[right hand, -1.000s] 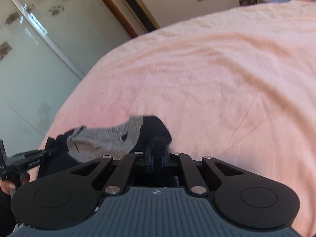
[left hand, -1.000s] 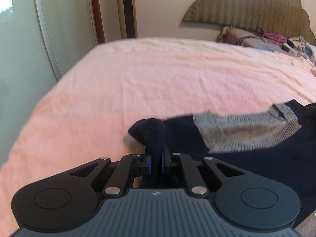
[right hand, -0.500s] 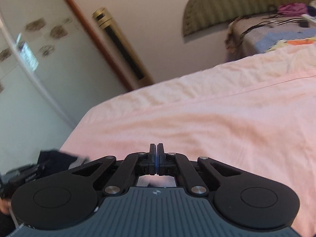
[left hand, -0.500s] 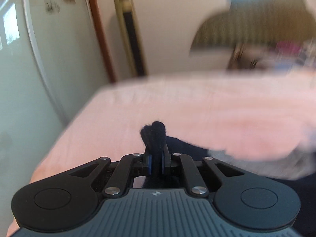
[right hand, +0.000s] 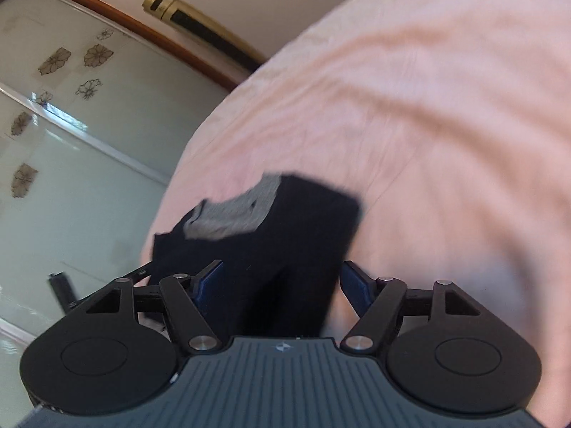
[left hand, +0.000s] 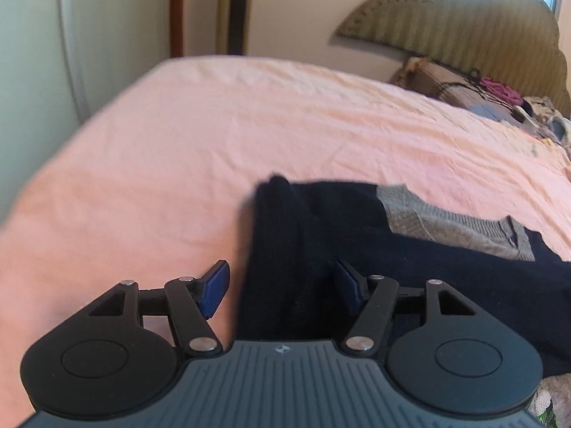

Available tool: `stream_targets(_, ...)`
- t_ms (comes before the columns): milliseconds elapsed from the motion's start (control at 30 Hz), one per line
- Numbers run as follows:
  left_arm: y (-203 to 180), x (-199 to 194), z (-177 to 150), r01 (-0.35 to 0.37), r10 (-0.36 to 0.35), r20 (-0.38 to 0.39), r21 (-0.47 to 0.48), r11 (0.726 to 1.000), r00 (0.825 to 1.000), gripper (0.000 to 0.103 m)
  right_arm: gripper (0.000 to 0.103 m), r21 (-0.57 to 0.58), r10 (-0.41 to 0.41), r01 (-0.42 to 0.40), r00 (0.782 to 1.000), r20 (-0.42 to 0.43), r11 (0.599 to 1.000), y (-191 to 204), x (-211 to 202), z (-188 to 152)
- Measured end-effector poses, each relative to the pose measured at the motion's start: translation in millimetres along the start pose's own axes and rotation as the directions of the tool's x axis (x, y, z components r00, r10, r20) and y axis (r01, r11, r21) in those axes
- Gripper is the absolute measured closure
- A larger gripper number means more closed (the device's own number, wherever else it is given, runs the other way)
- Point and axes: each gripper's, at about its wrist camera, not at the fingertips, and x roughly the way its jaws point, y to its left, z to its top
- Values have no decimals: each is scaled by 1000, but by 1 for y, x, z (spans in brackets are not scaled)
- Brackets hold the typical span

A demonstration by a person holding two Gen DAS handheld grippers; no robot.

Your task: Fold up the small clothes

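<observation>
A: Two grippers, and both stand with jaws spread wide. On our left gripper (left hand: 282, 285) the blue pads (left hand: 214, 287) sit apart either side of the dark fabric, pinching nothing. Do we read the same on our right gripper (right hand: 282, 289)?

B: We do. Its jaws are parted too, and the cloth runs through the gap without being clamped.

A: And the task's thing, the small navy knitted garment with a grey ribbed band (left hand: 357, 235)?

B: It lies on the pink sheeted bed (left hand: 249, 114), at the bed's near edge, close under both cameras. The grey band lies on top of the navy, farther up the bed from us.

A: Why are we parted like this?

B: We judge the cloth has been let down so it can settle flat on the bed. Open jaws leave it free to lie under its own weight.

A: How far along are we?

B: Hard to say. The right wrist view is blurred, so we cannot judge how neat the layers are.
</observation>
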Motion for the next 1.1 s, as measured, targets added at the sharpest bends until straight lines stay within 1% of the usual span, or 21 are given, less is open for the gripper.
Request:
stream_targets(67, -4, 6, 1, -18, 18, 24, -14, 1000, 1000, 36, 33, 13, 2, -2, 1000, 30, 1000, 6, 12, 3)
stream_targets(100, -7, 9, 3, -30, 31, 24, -23, 999, 999, 39, 36, 39, 2, -4, 999, 39, 999, 7, 15, 7)
stream_targets(133, -11, 12, 5, -43, 43, 22, -9, 999, 999, 46, 42, 56, -7, 5, 999, 44, 998, 7, 20, 10)
stream_targets(167, -17, 14, 6, -48, 47, 24, 31, 998, 999, 75, 69, 48, -39, 38, 999, 31, 998, 7, 26, 13)
stream_targets(200, -24, 13, 8, -42, 40, 23, 67, 997, 999, 94, 91, 9, -102, 102, 995, 2, 995, 9, 33, 14)
stream_targets(267, -36, 11, 12, -87, 84, 27, 125, 988, 996, 95, 90, -70, -121, 121, 993, 10, 990, 18, 34, 11)
stream_targets(333, -43, 7, 16, -104, 98, 43, 141, 985, 994, 96, 91, -121, -133, 137, 990, 42, 983, 29, 28, 15)
stream_targets(433, -46, -5, 29, -65, 56, 82, 115, 991, 995, 96, 91, -116, -87, 99, 991, 100, 988, 34, 10, 38)
stream_targets(500, -53, -12, 40, -47, 33, 112, 122, 991, 993, 96, 92, -127, -85, 100, 989, 122, 987, 41, 2, 57)
stream_targets(600, -65, -13, 59, -47, 25, 153, 140, 989, 988, 96, 92, -151, -112, 138, 979, 170, 979, 51, -8, 87)
stream_targets(667, -70, -2, 70, -50, 30, 147, 133, 990, 989, 96, 92, -149, -127, 159, 970, 205, 976, 52, -14, 110)
stream_targets(733, -73, 24, 73, -85, 72, 90, 138, 987, 993, 93, 92, -134, -146, 171, 973, 180, 976, 43, -6, 128)
stream_targets(767, -71, 39, 71, -130, 125, 49, 120, 984, 991, 92, 91, -116, -182, 202, 970, 162, 973, 32, 3, 131)
stream_targets(800, -67, 51, 67, -183, 182, 15, 100, 978, 983, 92, 85, -104, -230, 248, 960, 160, 963, 23, 12, 131)
stream_targets(833, -61, 59, 60, -215, 216, 0, 94, 972, 976, 92, 79, -92, -301, 319, 938, 171, 943, 12, 20, 126)
stream_targets(867, -54, 58, 52, -198, 198, 7, 84, 977, 980, 92, 58, -80, -350, 368, 920, 178, 927, 4, 22, 119)
stream_targets(900, -46, 48, 44, -169, 167, 29, 66, 983, 986, 91, 34, -63, -360, 378, 913, 193, 924, -4, 19, 108)
stream_targets(933, -37, 37, 36, -139, 138, 24, 41, 989, 990, 90, 27, -50, -342, 360, 914, 218, 932, -9, 12, 96)
stream_targets(967, -28, 23, 25, -114, 114, 16, 6, 993, 993, 86, 24, -57, -316, 337, 921, 229, 940, -11, 3, 82)
stream_targets(1033, -14, -13, -4, -86, 87, 28, -32, 996, 996, 70, 24, -94, -253, 277, 944, 210, 956, -10, -20, 47)
stream_targets(1100, -4, -54, -40, -64, 67, 45, -63, 996, 997, 35, 24, -109, -215, 239, 957, 192, 965, -12, -49, 4)
